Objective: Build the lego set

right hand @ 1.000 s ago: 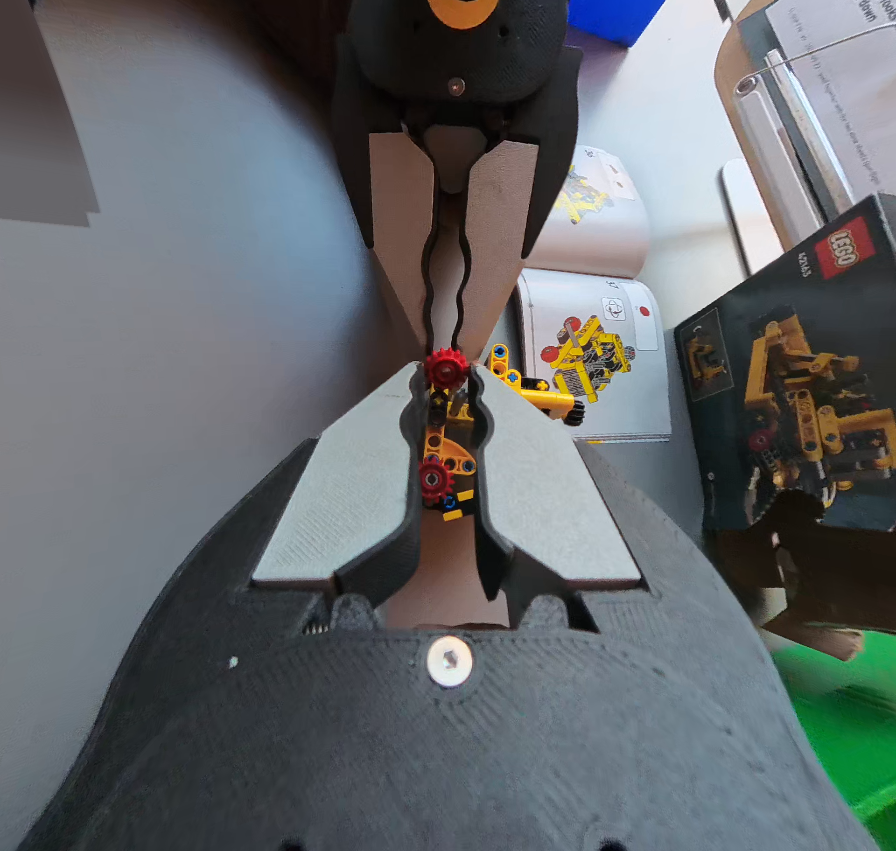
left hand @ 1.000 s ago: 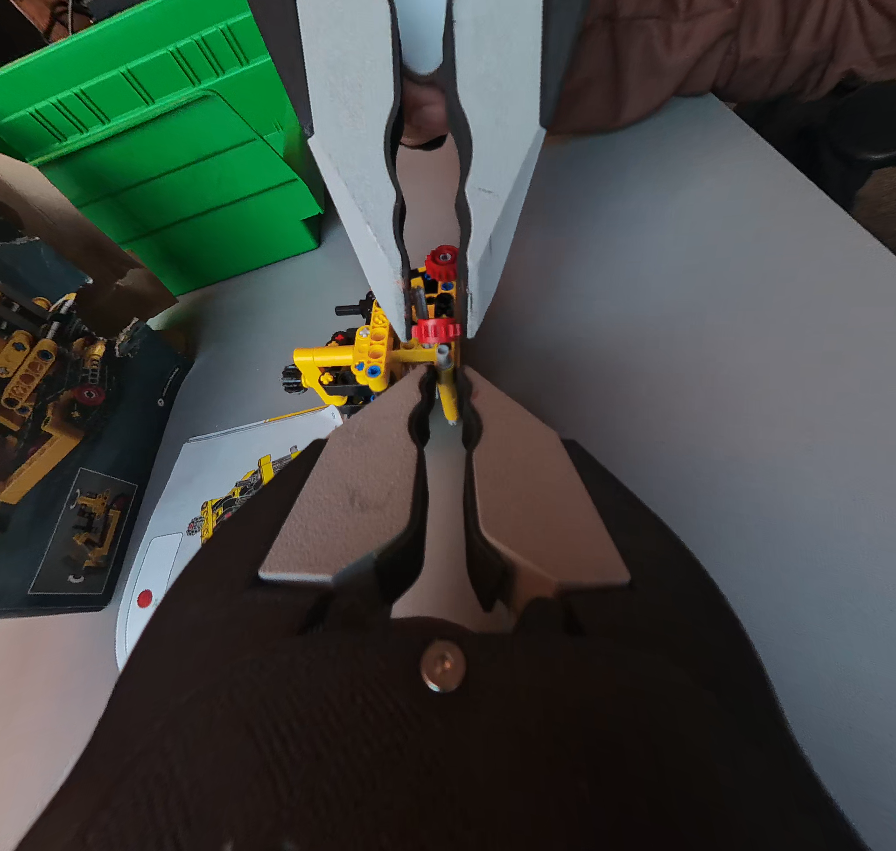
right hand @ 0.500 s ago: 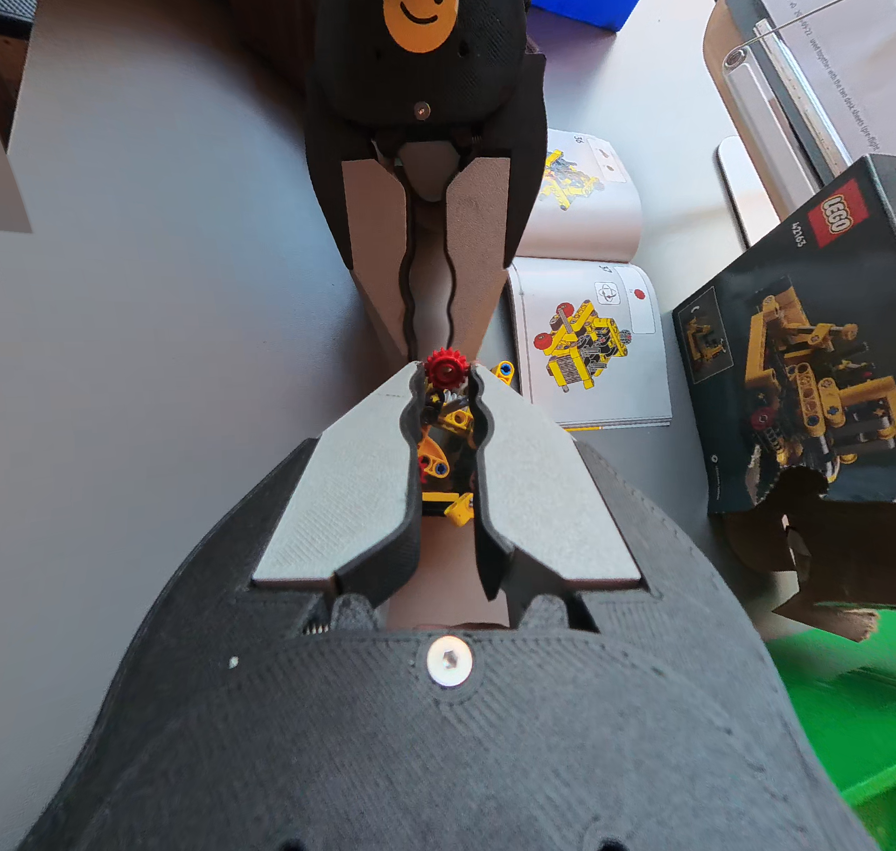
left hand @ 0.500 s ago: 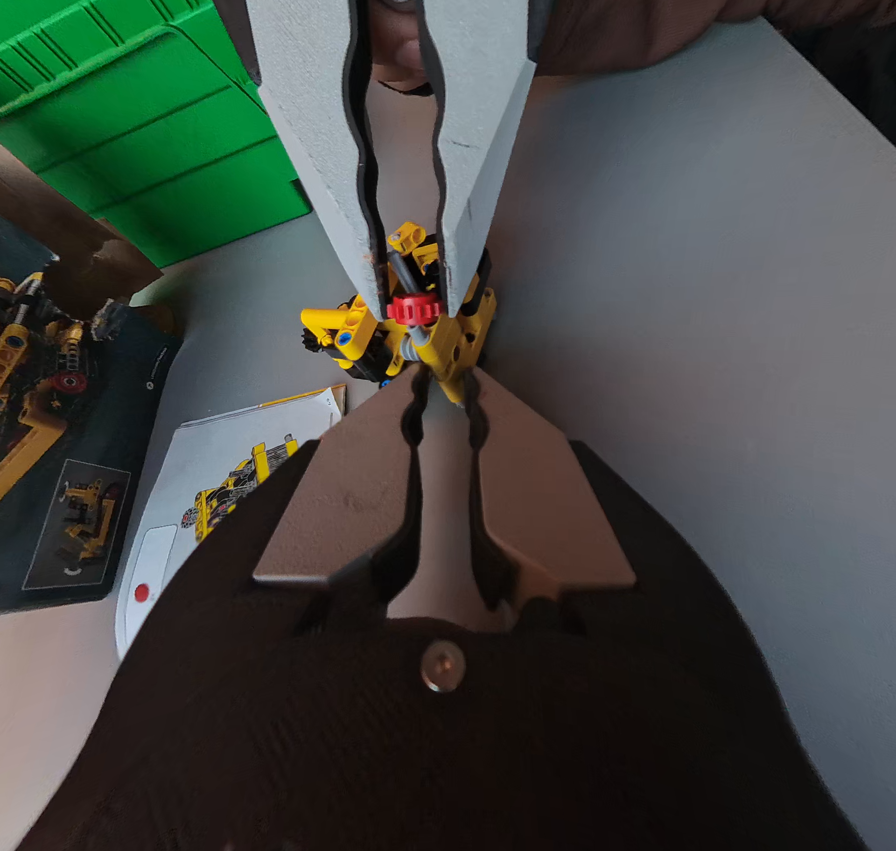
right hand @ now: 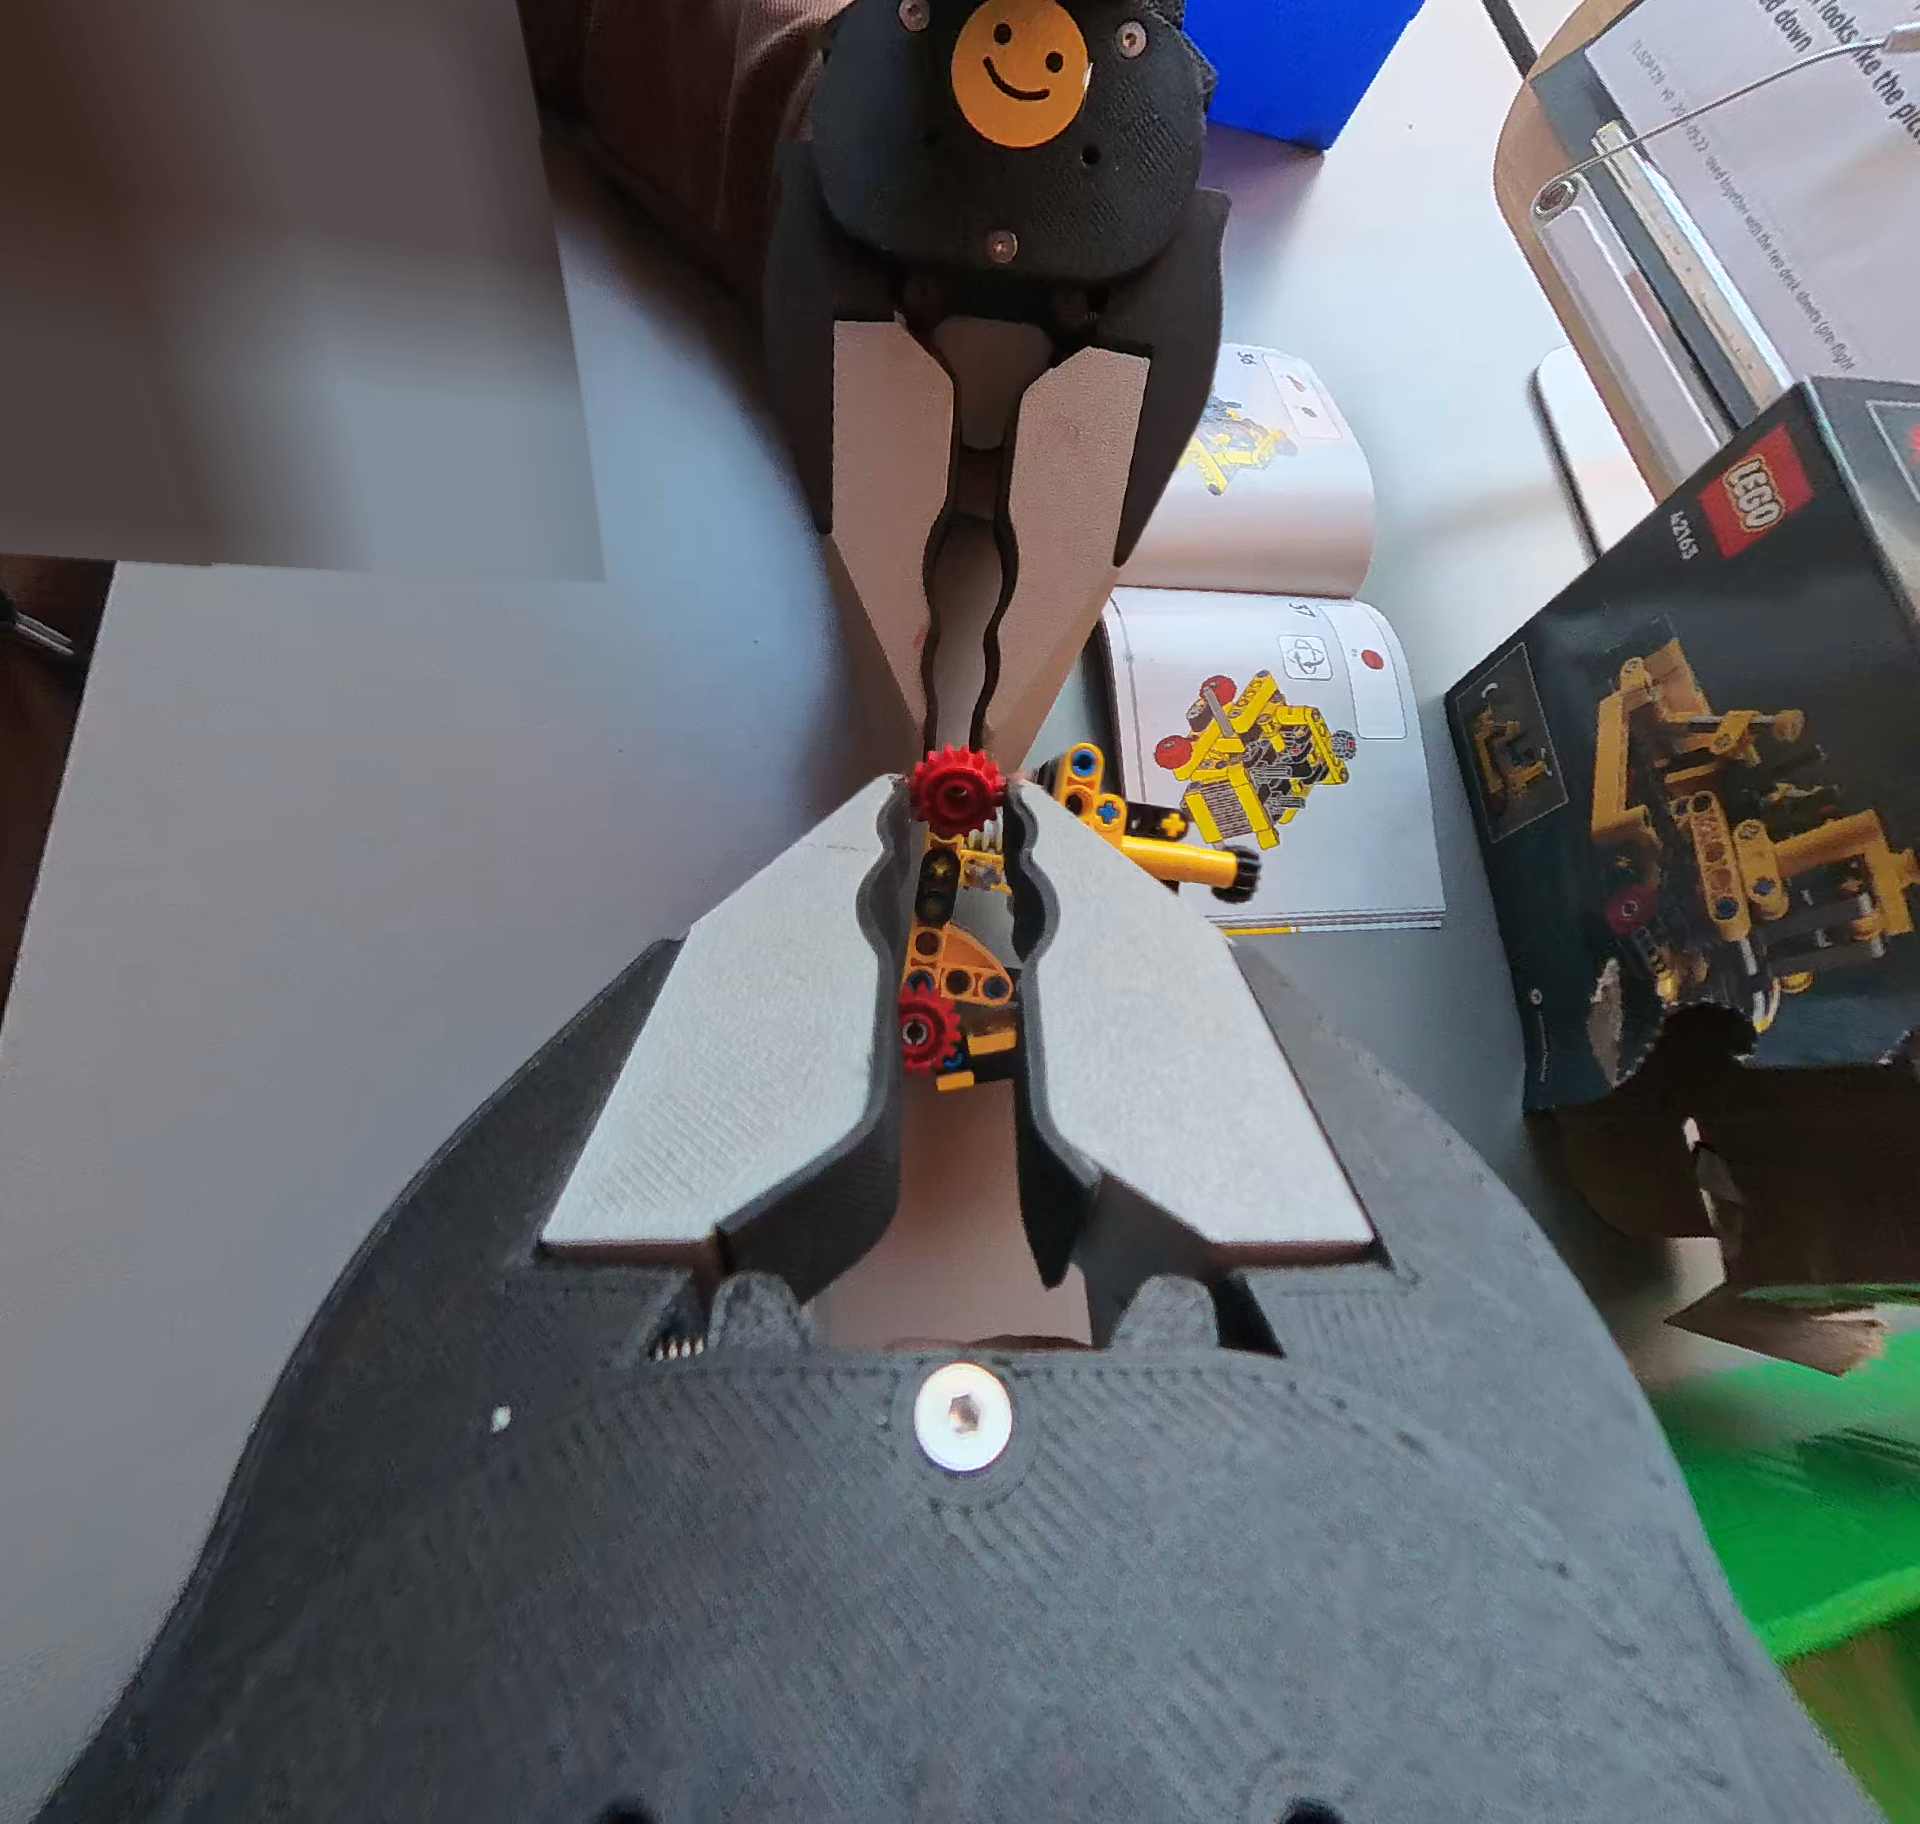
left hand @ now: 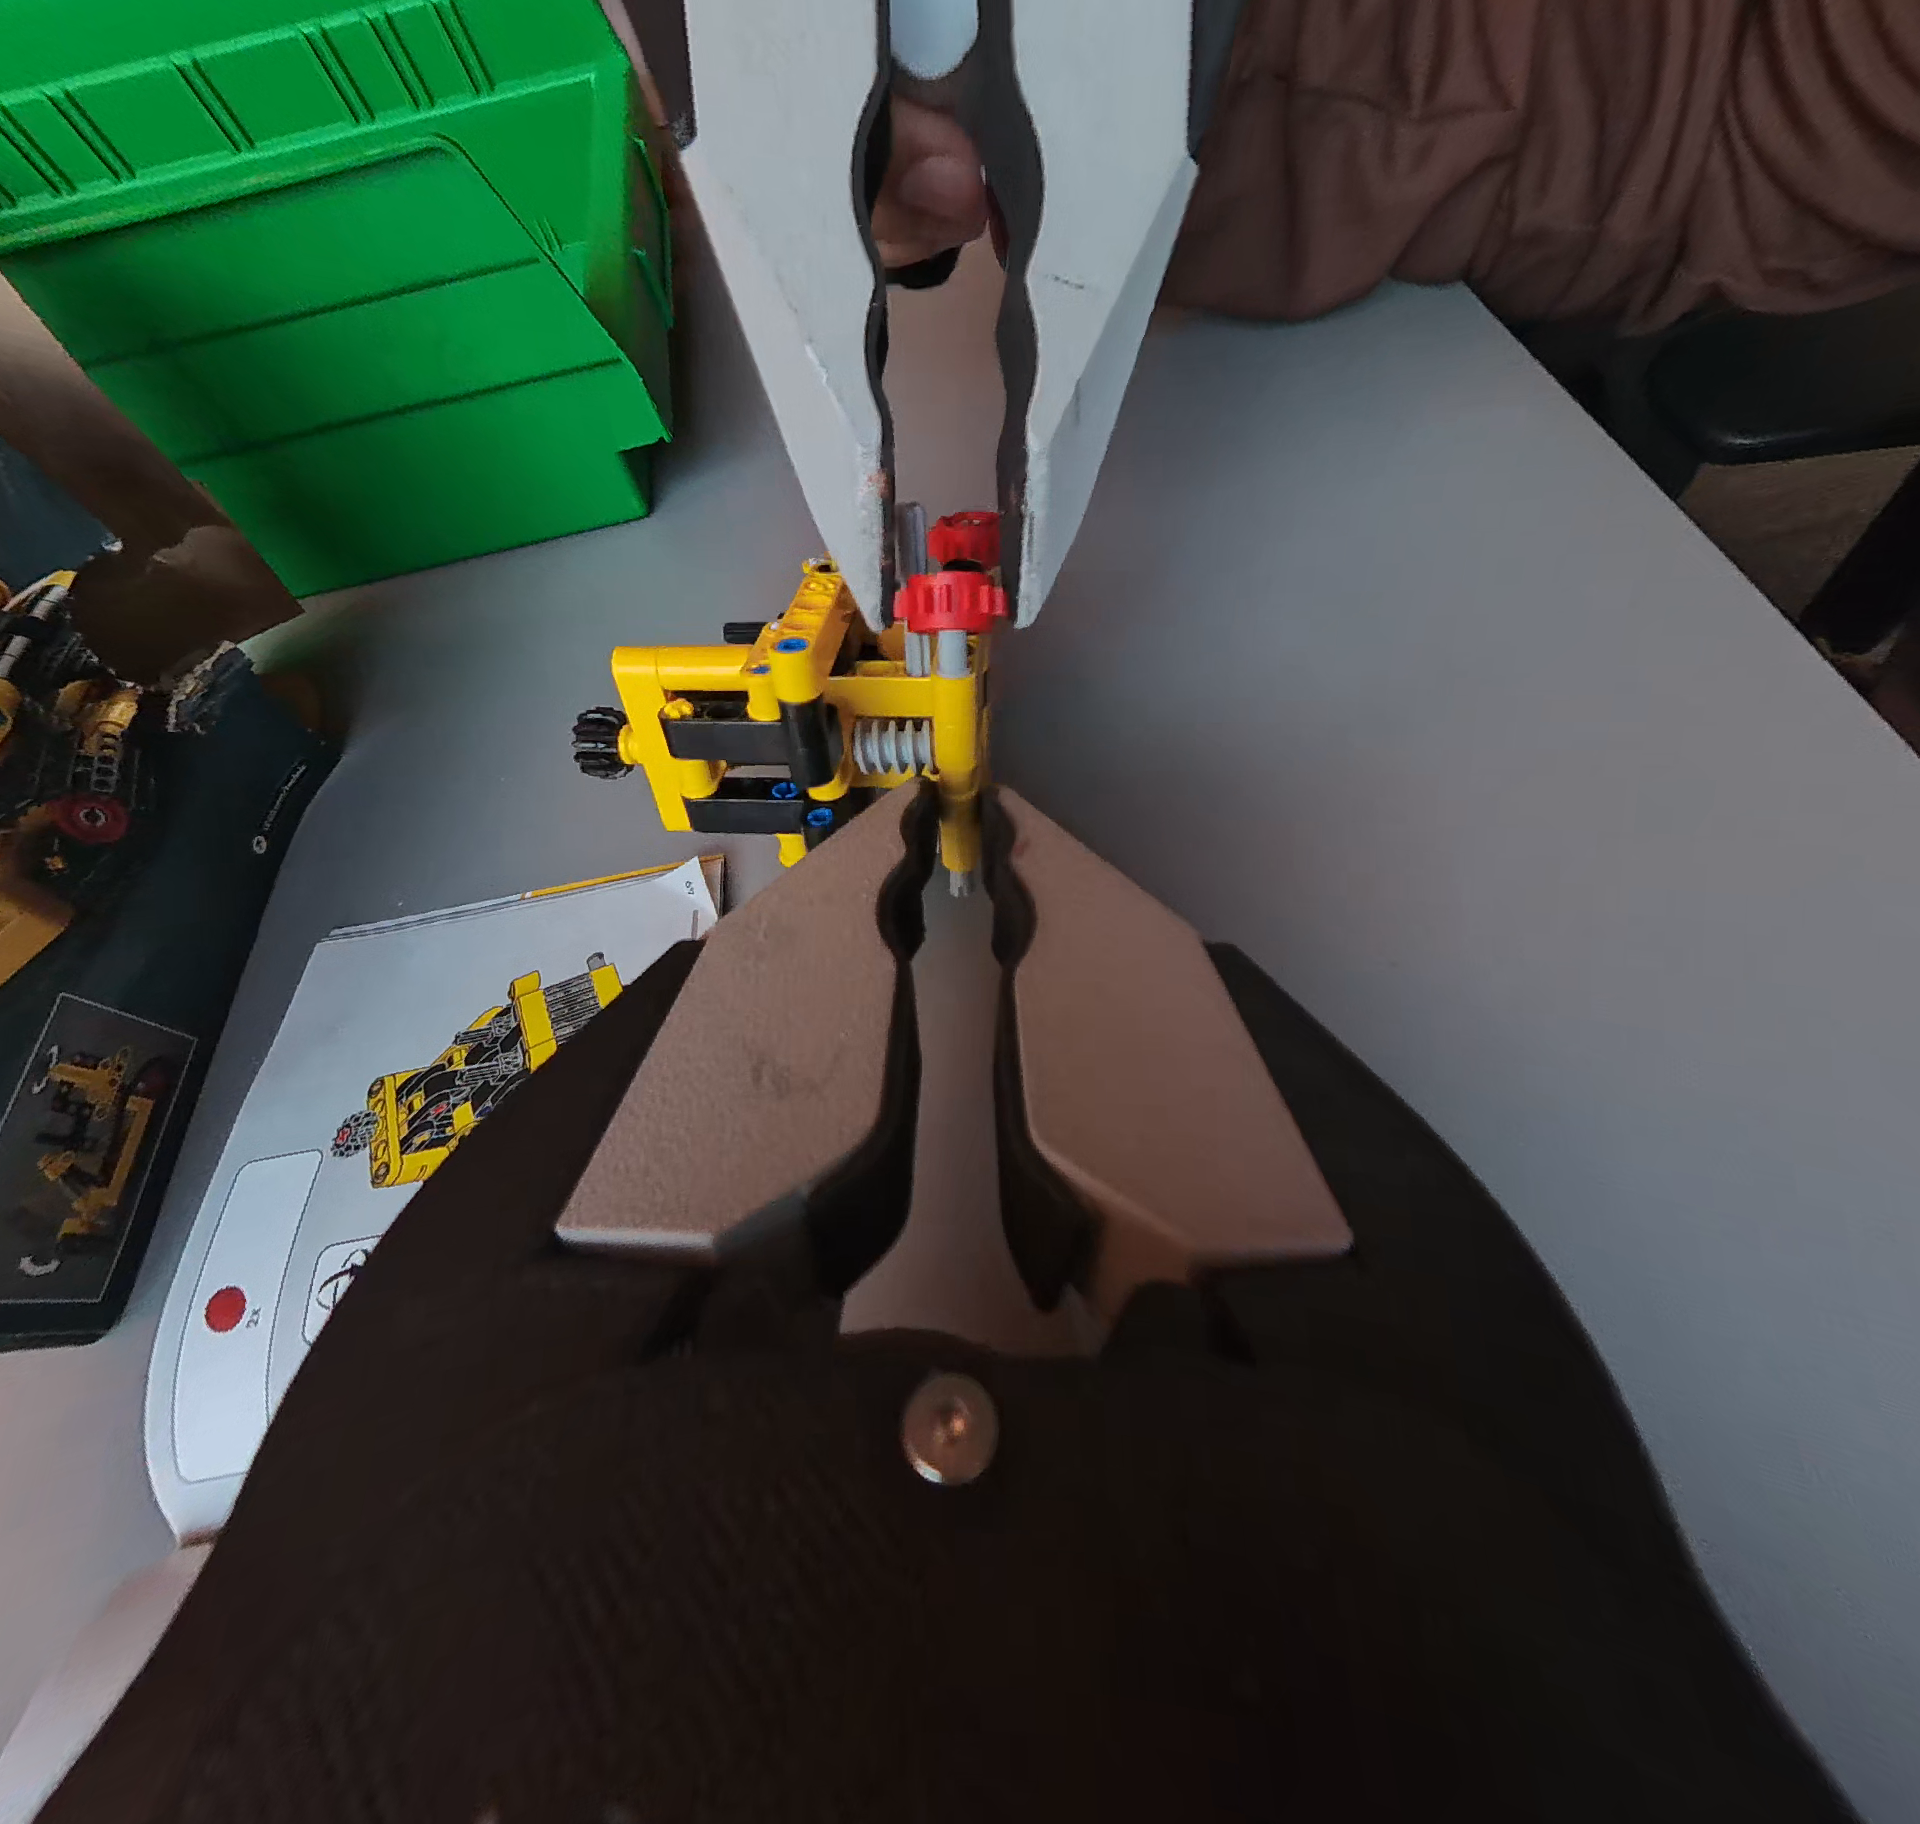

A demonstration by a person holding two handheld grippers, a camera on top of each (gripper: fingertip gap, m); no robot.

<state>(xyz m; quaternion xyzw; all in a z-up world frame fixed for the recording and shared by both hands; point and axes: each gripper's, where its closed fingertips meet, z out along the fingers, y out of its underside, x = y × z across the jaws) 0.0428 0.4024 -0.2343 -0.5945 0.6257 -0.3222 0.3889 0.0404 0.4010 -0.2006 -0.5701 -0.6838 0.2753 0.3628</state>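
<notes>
Plastic, paper and card on a matt table

The lego model (left hand: 800,725) is glossy plastic; the gripper bodies look rough, ribbed matt plastic; the table (left hand: 1455,839) is smooth and matt; the booklet (right hand: 1288,766) is paper, the torn box (right hand: 1704,839) cardboard.

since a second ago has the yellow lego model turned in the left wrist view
Yes. The yellow model has turned against the fixed green bin: its frame and grey worm gear now face the camera.

yellow lego assembly (left hand: 821,725), red gears, held aloft

green bin (right hand: 1808,1525) blurred (cut off at the edge), box (left hand: 94,1047) cropped
</notes>
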